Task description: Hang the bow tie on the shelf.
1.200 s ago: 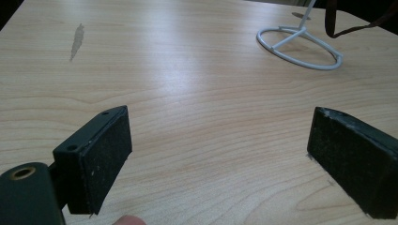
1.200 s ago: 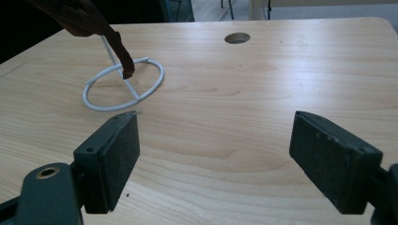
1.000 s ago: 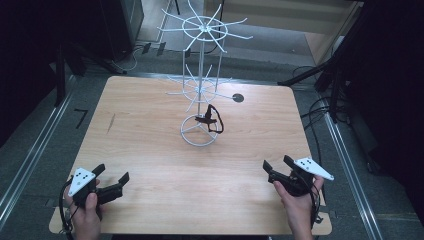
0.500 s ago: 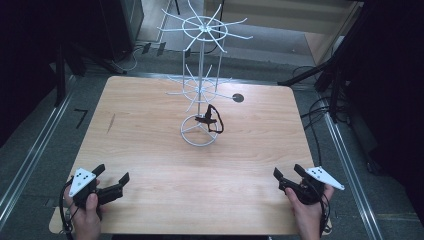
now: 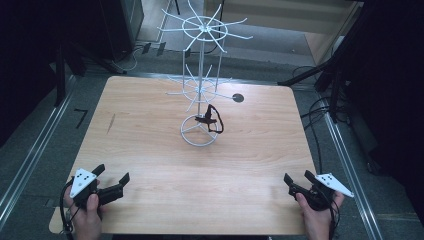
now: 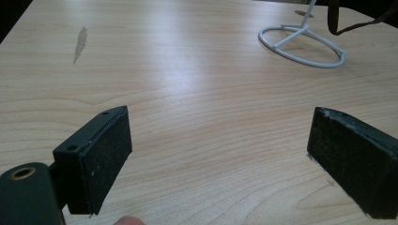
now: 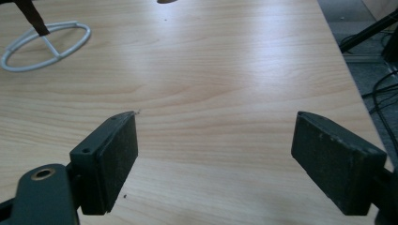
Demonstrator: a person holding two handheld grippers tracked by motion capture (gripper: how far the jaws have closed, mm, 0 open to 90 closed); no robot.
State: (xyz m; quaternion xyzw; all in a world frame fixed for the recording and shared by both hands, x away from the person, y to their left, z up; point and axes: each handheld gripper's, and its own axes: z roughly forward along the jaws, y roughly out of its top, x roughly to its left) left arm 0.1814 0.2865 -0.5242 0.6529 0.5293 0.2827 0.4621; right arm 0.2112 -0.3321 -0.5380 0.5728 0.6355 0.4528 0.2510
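Observation:
A white wire display rack (image 5: 202, 80) stands upright at the middle back of the wooden table (image 5: 150, 150), on a ring base (image 5: 199, 133) (image 6: 302, 44) (image 7: 44, 44). A dark strap (image 5: 212, 118) hangs from one of its lower arms. My left gripper (image 5: 111, 176) rests open at the table's front left corner, jaws wide and empty (image 6: 218, 159). My right gripper (image 5: 297, 176) is open at the front right corner, also holding nothing (image 7: 216, 159). Both are far from the rack.
A small dark round mark (image 5: 238, 98) lies on the table behind and right of the rack. A grey smear (image 5: 110, 123) (image 6: 80, 38) marks the wood at left. Cables (image 5: 320, 115) and dark stands surround the table's right edge.
My right gripper has drawn back toward the front right corner and slightly rightward. The left gripper, rack and strap have stayed put.

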